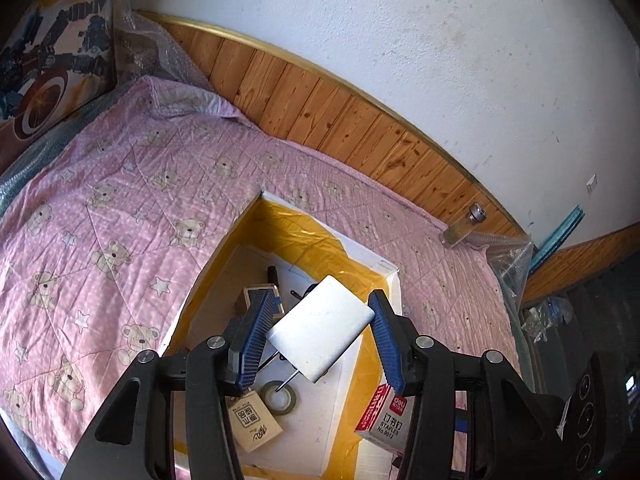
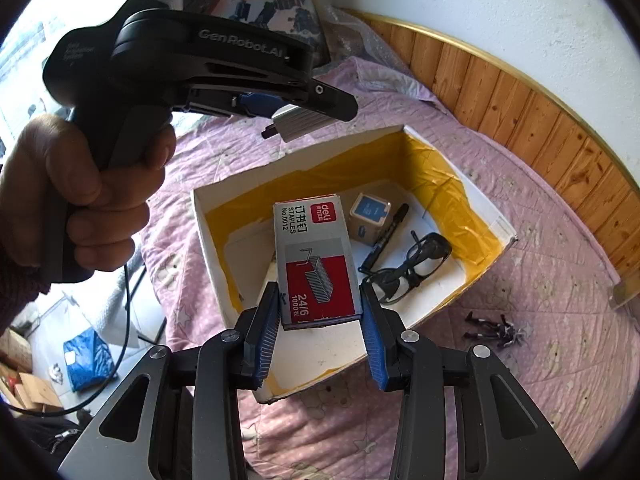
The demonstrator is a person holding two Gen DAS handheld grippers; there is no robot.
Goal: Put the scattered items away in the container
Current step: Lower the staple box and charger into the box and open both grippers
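Left tongs (image 1: 320, 332) are clamped on a white charger (image 1: 322, 330), held tilted above the open white box (image 1: 390, 270), whose inner walls are lined with yellow tape. Right tongs (image 2: 320, 316) are closed on a staples box (image 2: 316, 258), its red and grey face turned up, held over the same white box (image 2: 496, 226). The container is set on a bed covered by a pink quilt (image 1: 120, 200) printed with bears and stars. Inside it, black glasses (image 2: 408, 268), a black marker (image 2: 386, 236) and a small brown carton (image 2: 370, 216) are seen on the bottom; a roll of tape (image 1: 279, 396) and a wooden tag (image 1: 256, 424) are seen there too. Outside the box, dark screws (image 2: 494, 328) are scattered on the quilt. A hand (image 2: 76, 196) is wrapped around the left tool's handle. A glass jar (image 1: 464, 226) is leaned against the wooden wall panelling (image 1: 320, 100).
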